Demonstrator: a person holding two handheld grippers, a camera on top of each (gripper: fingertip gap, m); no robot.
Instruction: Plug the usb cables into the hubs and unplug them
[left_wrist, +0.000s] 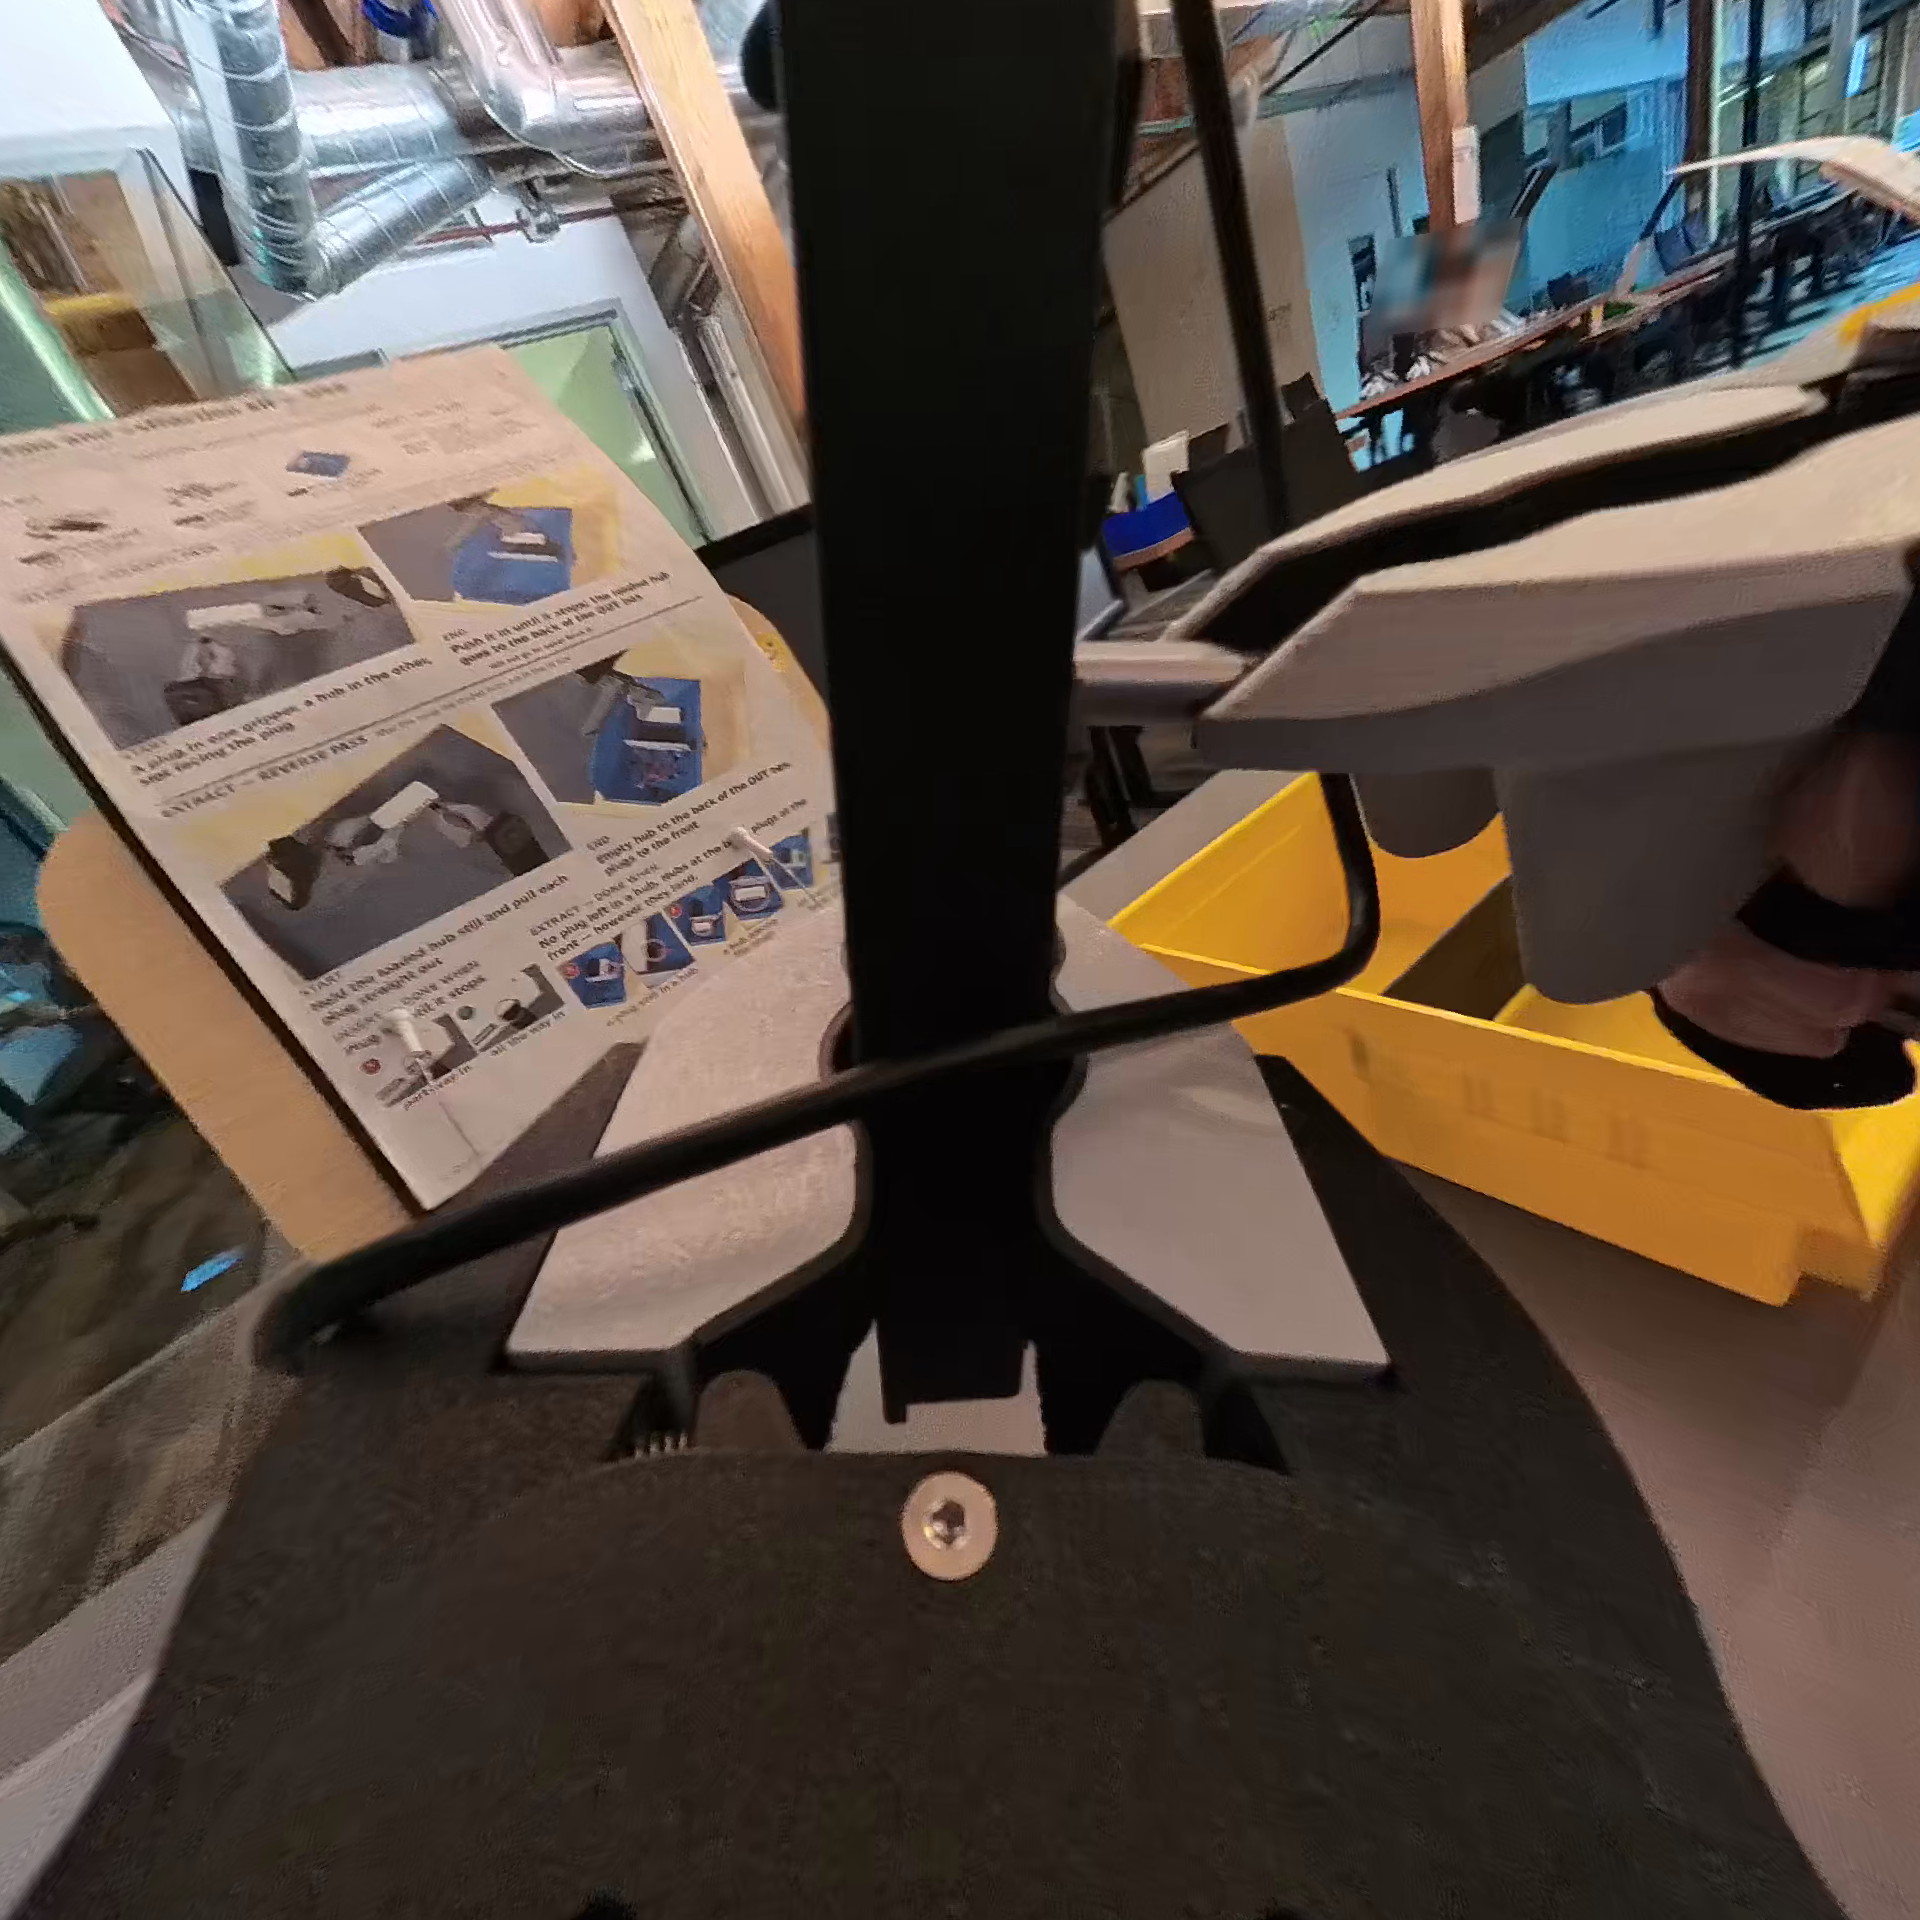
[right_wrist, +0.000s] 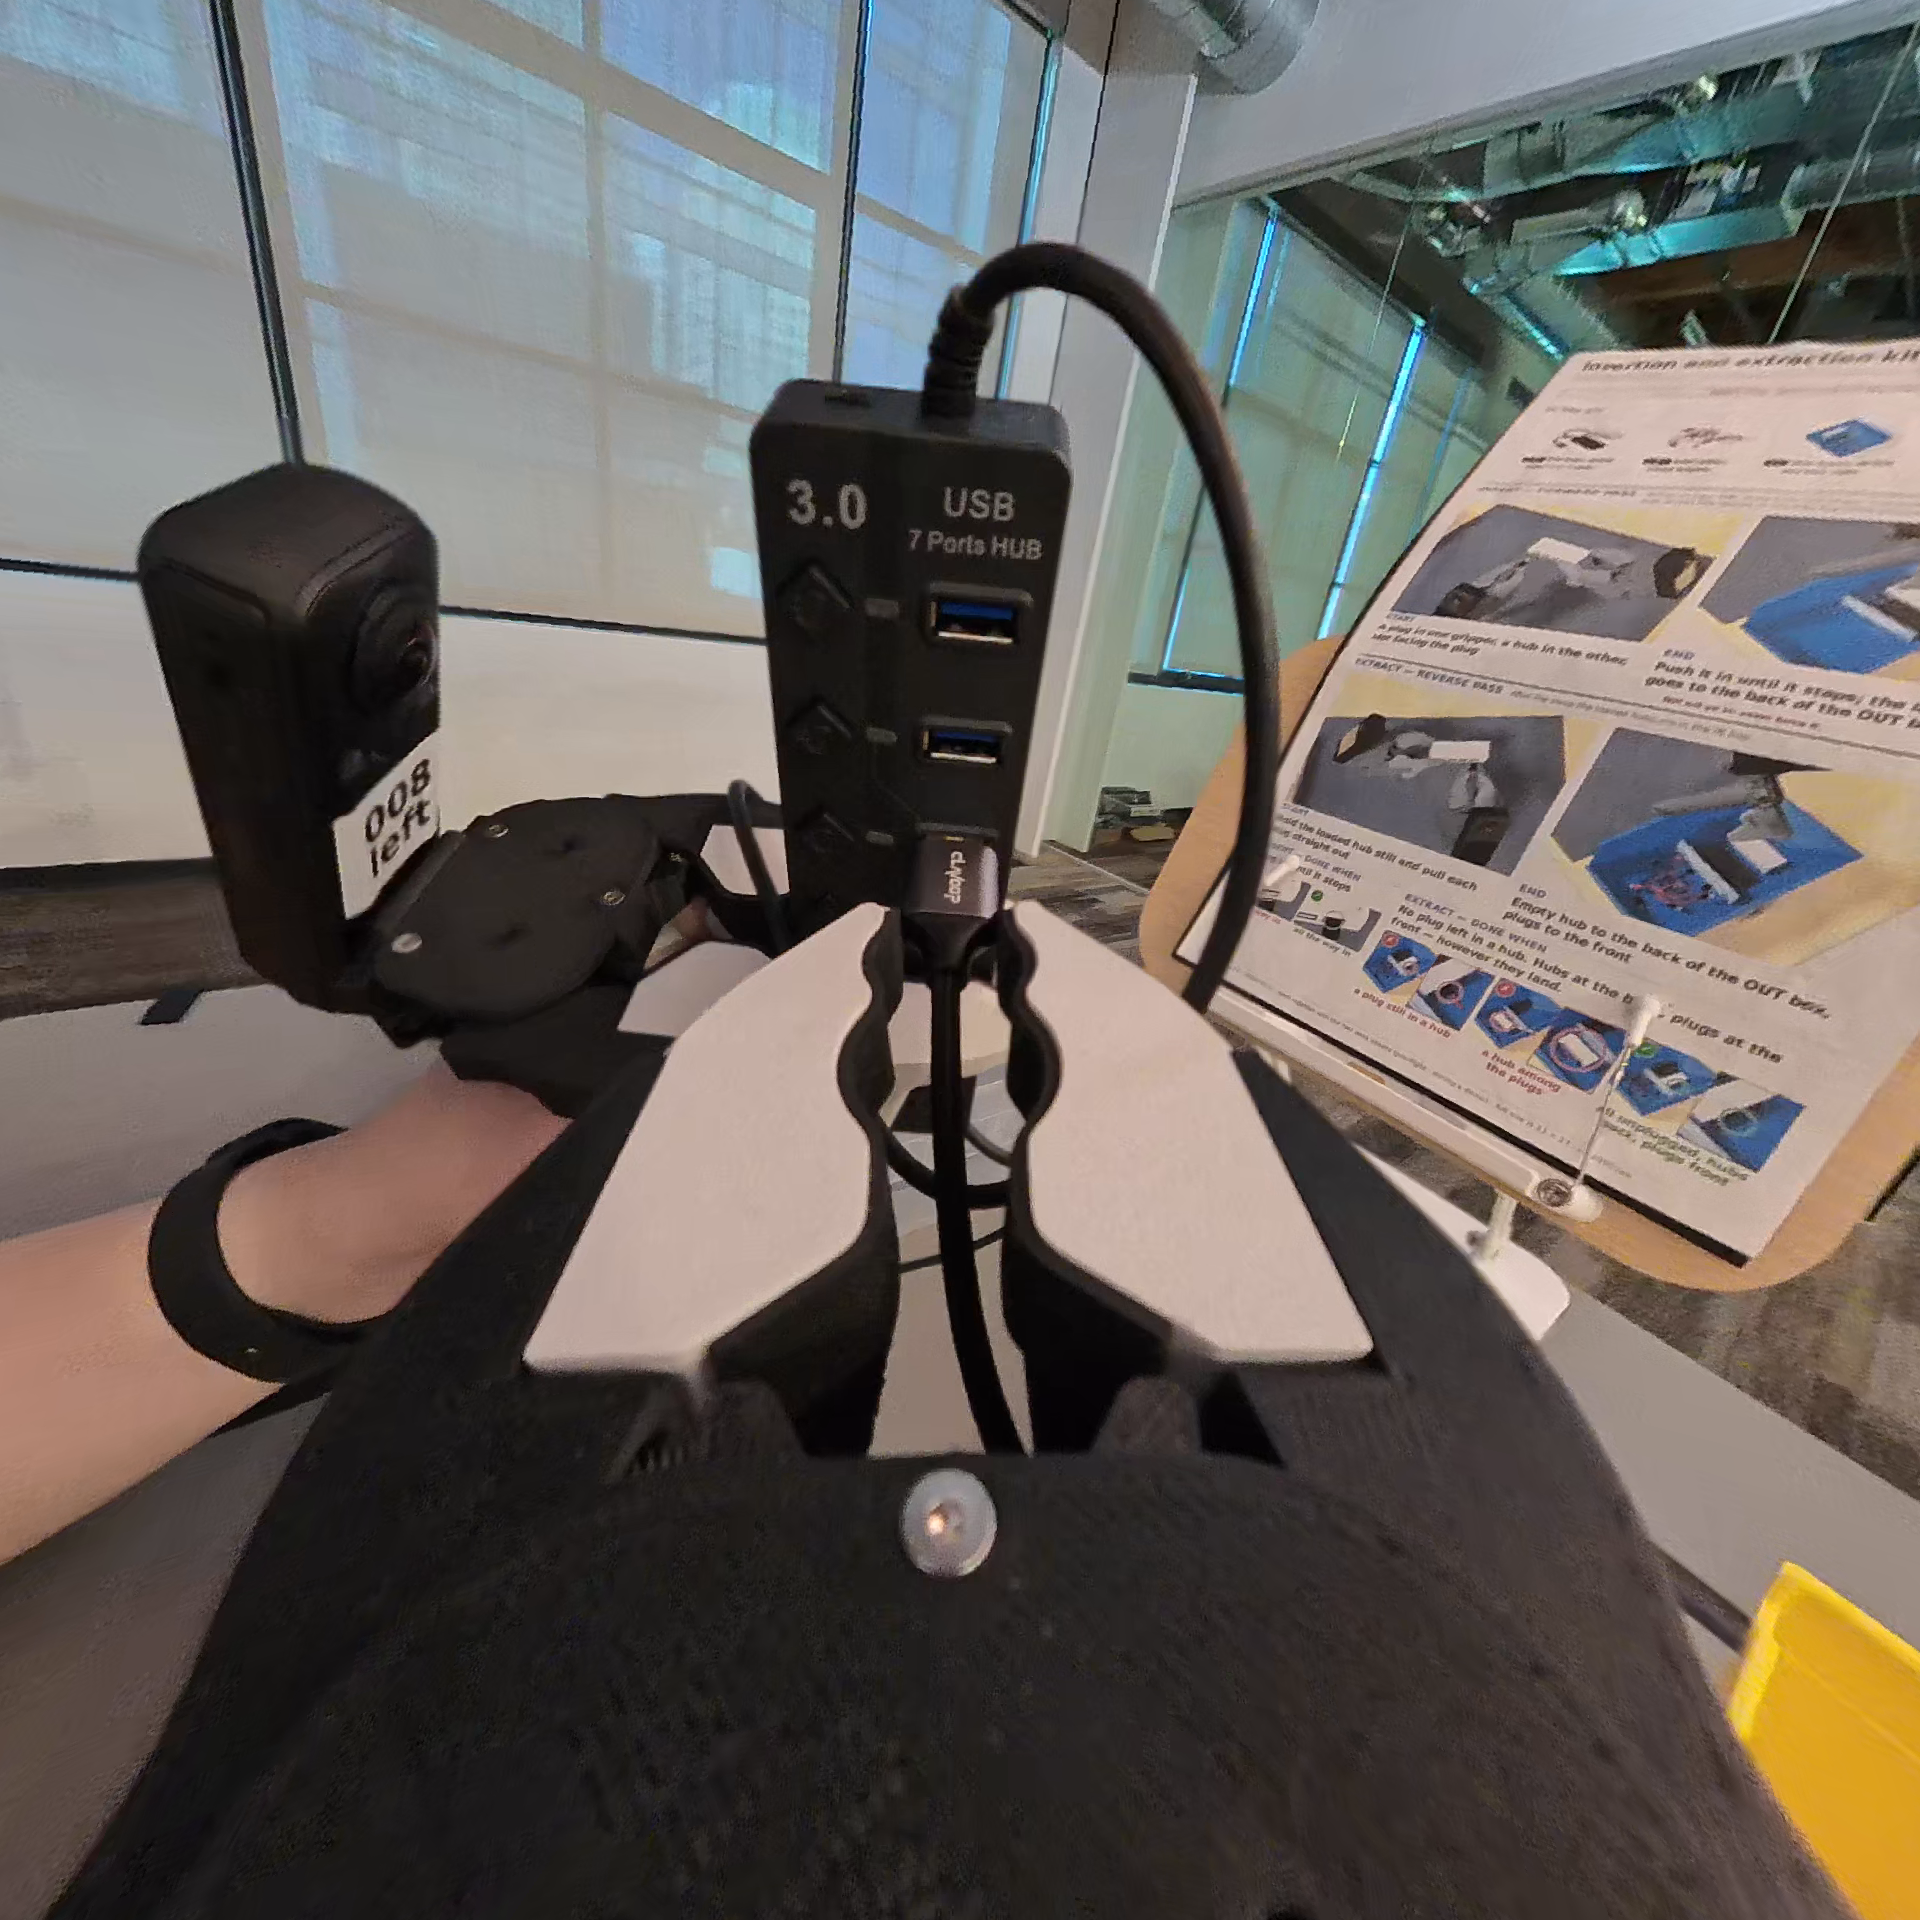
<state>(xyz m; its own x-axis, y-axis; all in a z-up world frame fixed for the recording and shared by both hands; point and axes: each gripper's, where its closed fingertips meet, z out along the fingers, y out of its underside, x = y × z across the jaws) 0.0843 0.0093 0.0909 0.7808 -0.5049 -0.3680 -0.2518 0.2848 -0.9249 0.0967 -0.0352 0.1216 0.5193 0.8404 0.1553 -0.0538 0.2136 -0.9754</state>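
left hand-held gripper (left_wrist: 951, 1195) clamping hub (left_wrist: 951, 520), plug (right_wrist: 951, 878) inserted

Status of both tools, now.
Left tool: shut on the black hub.
Right tool: shut on the USB plug, seated in the hub.

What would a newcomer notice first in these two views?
In the right wrist view, the upright black USB hub at centre, with a plug in its third port, pinched by the right gripper. The left gripper clamps the hub; a yellow bin sits right.
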